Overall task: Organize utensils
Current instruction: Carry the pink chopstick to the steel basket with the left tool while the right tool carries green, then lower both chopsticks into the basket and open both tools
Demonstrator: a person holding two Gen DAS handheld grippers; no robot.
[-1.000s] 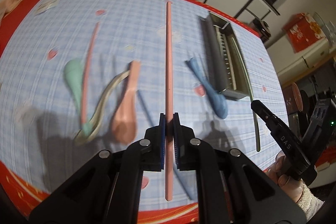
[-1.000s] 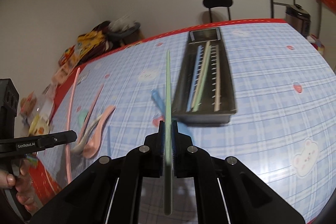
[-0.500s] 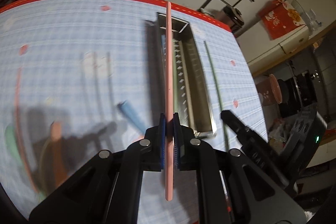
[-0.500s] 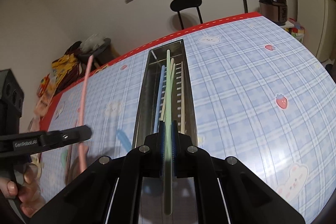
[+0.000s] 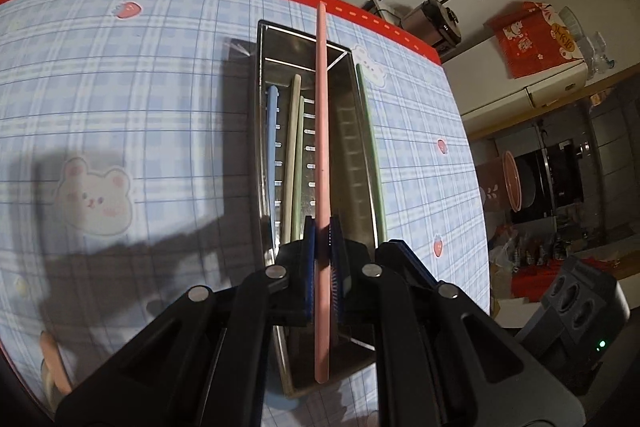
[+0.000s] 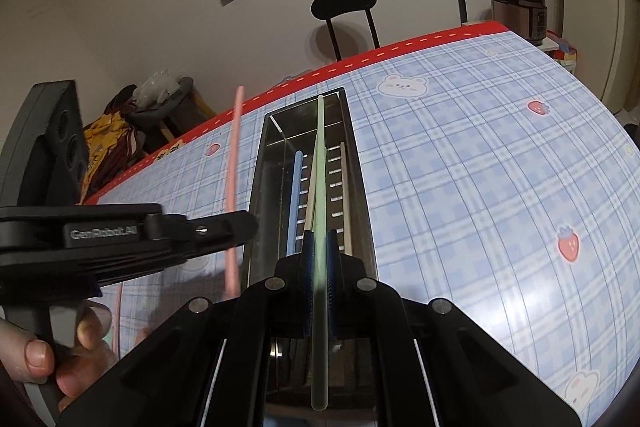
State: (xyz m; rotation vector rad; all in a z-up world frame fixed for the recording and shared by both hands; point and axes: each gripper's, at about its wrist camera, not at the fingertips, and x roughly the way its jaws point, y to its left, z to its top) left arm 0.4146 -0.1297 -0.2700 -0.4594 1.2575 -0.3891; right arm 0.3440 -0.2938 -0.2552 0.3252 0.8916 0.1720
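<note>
Left gripper point(image 5: 323, 227) clamped on long pink plastic chopstick point(image 5: 322, 131), right gripper point(image 6: 320, 239) clamped on long pale-green plastic chopstick point(image 6: 319, 187), both held lengthwise above narrow slotted stainless-steel tray point(image 6: 362, 195) on table point(image 6: 480, 167), aligned, apparently, for flat release beside chopsticks already inside.

Metal tray point(image 5: 262, 131) open on top; left half of floor taken by blue chopstick point(image 5: 273, 131), cream chopstick point(image 5: 291, 147) and green one, right half bare. Bench point(image 6: 480, 187) right of tray bare cloth, wide passage. Left hand-held gripper point(image 6: 240, 223) with pink chopstick point(image 6: 234, 187) crowds tray's left wall. Black chair point(image 6: 345, 3) behind far bench edge.
</note>
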